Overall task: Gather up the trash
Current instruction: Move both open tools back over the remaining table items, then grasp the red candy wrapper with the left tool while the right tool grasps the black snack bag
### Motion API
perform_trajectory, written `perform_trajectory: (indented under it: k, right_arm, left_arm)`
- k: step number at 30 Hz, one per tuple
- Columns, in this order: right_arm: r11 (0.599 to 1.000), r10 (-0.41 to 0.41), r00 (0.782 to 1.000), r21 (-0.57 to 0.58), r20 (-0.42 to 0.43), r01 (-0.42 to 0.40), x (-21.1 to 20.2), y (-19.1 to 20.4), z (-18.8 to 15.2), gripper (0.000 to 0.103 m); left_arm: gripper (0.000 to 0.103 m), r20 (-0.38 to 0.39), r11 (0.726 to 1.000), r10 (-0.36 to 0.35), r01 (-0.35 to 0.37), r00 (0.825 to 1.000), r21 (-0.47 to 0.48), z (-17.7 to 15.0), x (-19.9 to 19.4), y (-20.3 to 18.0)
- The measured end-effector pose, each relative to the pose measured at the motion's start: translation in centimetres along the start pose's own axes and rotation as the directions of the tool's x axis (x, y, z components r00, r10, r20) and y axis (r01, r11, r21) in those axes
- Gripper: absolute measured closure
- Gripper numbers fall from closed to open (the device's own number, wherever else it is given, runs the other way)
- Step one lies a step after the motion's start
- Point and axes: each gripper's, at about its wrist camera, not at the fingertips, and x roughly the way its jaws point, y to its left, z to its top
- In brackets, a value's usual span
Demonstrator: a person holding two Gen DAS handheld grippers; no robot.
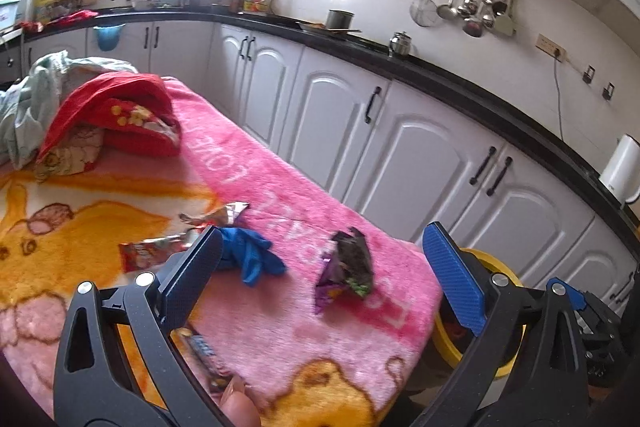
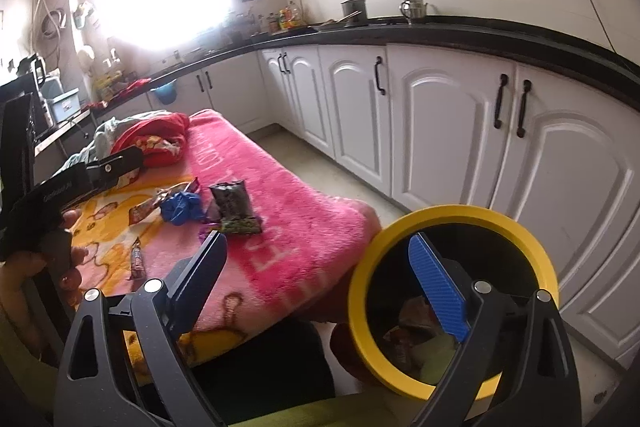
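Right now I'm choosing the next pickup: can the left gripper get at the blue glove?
Probably yes. The left gripper is open, and the blue glove lies uncovered on the blanket just ahead by its left finger; wrappers lie beside it, not on it.

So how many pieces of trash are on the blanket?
5: dark packet, blue glove, foil wrapper and red wrapper clustered mid-blanket, candy bar wrapper nearer the left tool. Others may be hidden.

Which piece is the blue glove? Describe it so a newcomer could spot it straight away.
Start at the pink and orange blanket covering the table beside the white cabinets. Near its middle lies a cluster of snack wrappers. The blue glove sits crumpled among them, left of the dark wrapper; it is the only plain blue, soft item there, with no print or foil.
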Motion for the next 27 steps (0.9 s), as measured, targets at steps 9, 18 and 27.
perform_trajectory:
  k: [9, 18, 27]
  right_arm:
    - [0.999, 0.049, 0.998, -0.022, -0.038, -0.049, 2.9, 3.0, 0.6, 0.013]
    - [0.992, 0.107, 0.989, -0.051, -0.102, -0.113, 7.8, 6.1, 2.0, 0.013]
    - [0.991, 0.119, 0.975, -0.03, -0.186, -0.127, 13.0, 6.7, 2.3, 0.018]
  left_arm:
    - [0.011, -0.006, 0.997, 0.066, -0.066, 0.998, -0.04, 0.9, 0.1, 4.2]
    - [0.011, -0.069, 0.991, 0.13, -0.132, 0.989, -0.028, 0.9, 1.5, 8.5]
    - [0.011, -0.158, 0.985, 0.152, -0.162, 0.976, -0.056, -0.5, 4.2, 11.9]
